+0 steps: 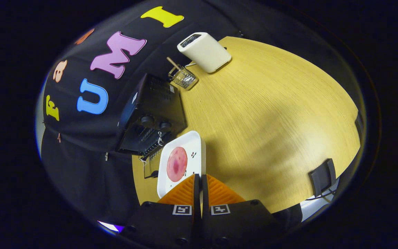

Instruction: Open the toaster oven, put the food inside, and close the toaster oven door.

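The gripper has its 2 fingers pressed close on the near rim of the white plate, and they hide that rim and the plate's near corner, so how deep the grip goes is hard to tell. The toaster oven has its door down, but the inside is dark and the rack is hard to make out. The 2 knobs show no readable marks, and the stick in the wire basket is too small to identify.

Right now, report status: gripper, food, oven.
Gripper shut on white plate edge. Pink round food on plate. Toaster oven door open, rack out, just ahead. Nothing between.
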The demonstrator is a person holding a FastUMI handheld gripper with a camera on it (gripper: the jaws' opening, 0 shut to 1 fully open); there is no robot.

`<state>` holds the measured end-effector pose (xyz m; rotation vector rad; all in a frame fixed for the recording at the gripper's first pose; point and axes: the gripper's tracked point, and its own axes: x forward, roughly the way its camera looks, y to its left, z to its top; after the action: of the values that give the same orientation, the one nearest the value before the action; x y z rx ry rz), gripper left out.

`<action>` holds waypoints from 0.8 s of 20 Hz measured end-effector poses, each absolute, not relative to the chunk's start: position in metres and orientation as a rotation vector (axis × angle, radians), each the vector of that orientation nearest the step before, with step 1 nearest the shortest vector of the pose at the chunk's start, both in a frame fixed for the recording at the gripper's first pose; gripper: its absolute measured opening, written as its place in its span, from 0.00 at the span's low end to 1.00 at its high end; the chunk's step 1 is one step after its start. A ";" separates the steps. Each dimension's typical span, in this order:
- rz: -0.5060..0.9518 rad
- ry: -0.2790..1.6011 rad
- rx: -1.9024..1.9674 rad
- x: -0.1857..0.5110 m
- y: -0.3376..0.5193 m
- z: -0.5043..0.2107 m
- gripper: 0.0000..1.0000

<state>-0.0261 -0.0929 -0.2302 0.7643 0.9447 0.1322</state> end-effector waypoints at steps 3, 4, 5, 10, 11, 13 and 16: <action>0.151 0.919 0.786 -0.035 -0.066 -0.218 0.05; 0.158 0.913 0.784 -0.036 -0.058 -0.214 0.05; 0.161 0.906 0.783 -0.038 -0.050 -0.212 0.05; 0.178 0.891 0.804 -0.033 0.001 -0.209 0.05; 0.184 0.888 0.820 -0.032 0.012 -0.209 0.05; 0.205 0.892 0.837 -0.026 0.038 -0.209 0.05; 0.221 0.909 0.840 -0.018 0.067 -0.214 0.05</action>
<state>-0.0184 0.0670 -0.2144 0.8403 0.9091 0.2211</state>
